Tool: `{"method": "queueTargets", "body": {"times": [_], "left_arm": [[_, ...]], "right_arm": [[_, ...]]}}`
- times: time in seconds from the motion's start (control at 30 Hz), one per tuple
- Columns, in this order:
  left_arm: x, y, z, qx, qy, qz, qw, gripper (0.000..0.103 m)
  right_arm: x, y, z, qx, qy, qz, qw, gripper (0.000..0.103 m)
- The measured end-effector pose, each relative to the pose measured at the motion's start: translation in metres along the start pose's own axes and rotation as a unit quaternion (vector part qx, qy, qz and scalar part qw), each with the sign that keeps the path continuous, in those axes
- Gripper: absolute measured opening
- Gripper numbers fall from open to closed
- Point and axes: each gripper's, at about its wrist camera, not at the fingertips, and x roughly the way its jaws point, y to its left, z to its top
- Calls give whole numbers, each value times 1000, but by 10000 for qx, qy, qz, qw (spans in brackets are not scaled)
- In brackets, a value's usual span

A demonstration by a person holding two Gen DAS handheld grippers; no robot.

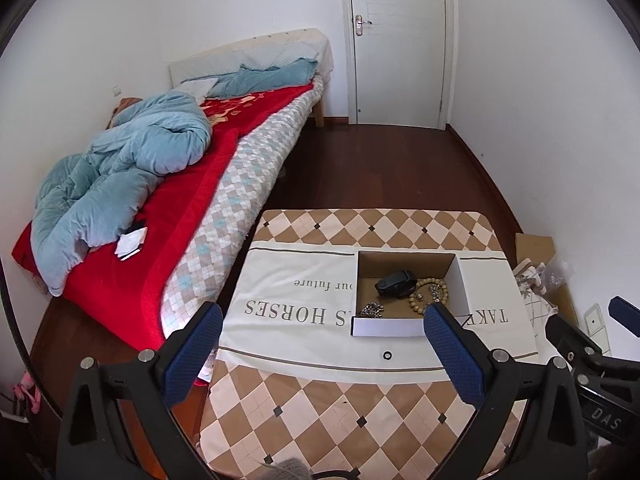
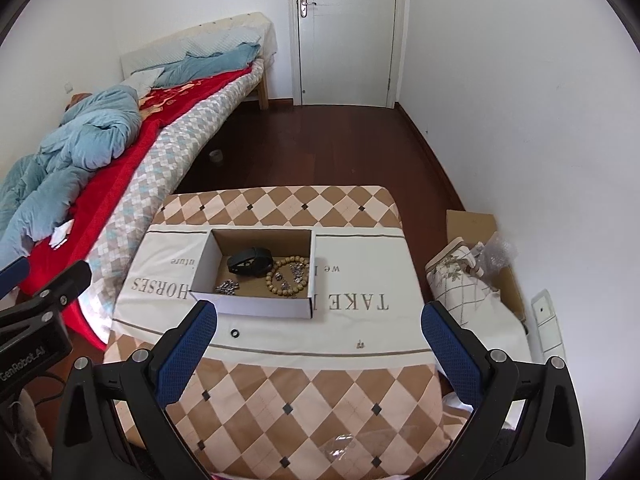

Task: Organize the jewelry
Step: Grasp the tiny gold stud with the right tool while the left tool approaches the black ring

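A white cardboard box (image 1: pixel 390 328) (image 2: pixel 256 307) sits on a white printed cloth on the checkered table. Inside lie a black wristband (image 1: pixel 394 283) (image 2: pixel 249 260), a wooden bead bracelet (image 1: pixel 416 300) (image 2: pixel 276 280), and silver chain pieces (image 1: pixel 372 310) (image 2: pixel 226 288). A small black ring (image 1: pixel 387 355) (image 2: pixel 235 333) lies on the cloth in front of the box. A tiny silver piece (image 2: pixel 360 345) lies on the cloth to the right. My left gripper (image 1: pixel 322 344) is open and empty, above the near table. My right gripper (image 2: pixel 318 340) is open and empty, also short of the box.
A bed (image 1: pixel 180 200) with red blanket and blue duvet stands left of the table. Cardboard, a patterned cushion and bubble wrap (image 2: pixel 472 276) lie on the floor at the right by the wall. A closed white door (image 1: pixel 396 40) is at the far end.
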Motion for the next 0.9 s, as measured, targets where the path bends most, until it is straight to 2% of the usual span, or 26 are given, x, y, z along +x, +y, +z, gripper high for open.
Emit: {"method": "queueTargets", "body": {"times": [0.17,0.27,0.3,0.33,0.4,0.43,0.7,0.9], "left_arm": [[11,-4,-4,-23,23,161,9999,103],[27,-2,-12,-164,93,290,9994,103],[35,-1,-15,-216,152,402,9988,103],[45,0,-19,-268,214,552,9979,103],[60,2,-26,-349,356,686,9964,103],[68,2,-30,-380,432,715,9958,103],[130,-13,-69,-234,1241,804,9887,103],[166,-21,-82,-61,1656,828,9827,103]], "right_arm": [[1,-16,-8,258,-158,154,9994,103],[19,-37,-17,632,59,99,9979,103],[27,-48,-23,794,132,85,9967,97],[34,-54,-27,872,182,66,9960,80],[52,-67,-37,952,412,-31,9946,60],[64,-73,-44,1000,558,19,9934,57],[123,-95,-75,1194,1089,-79,9868,55],[179,-86,-80,893,1380,-121,9863,55]]}}
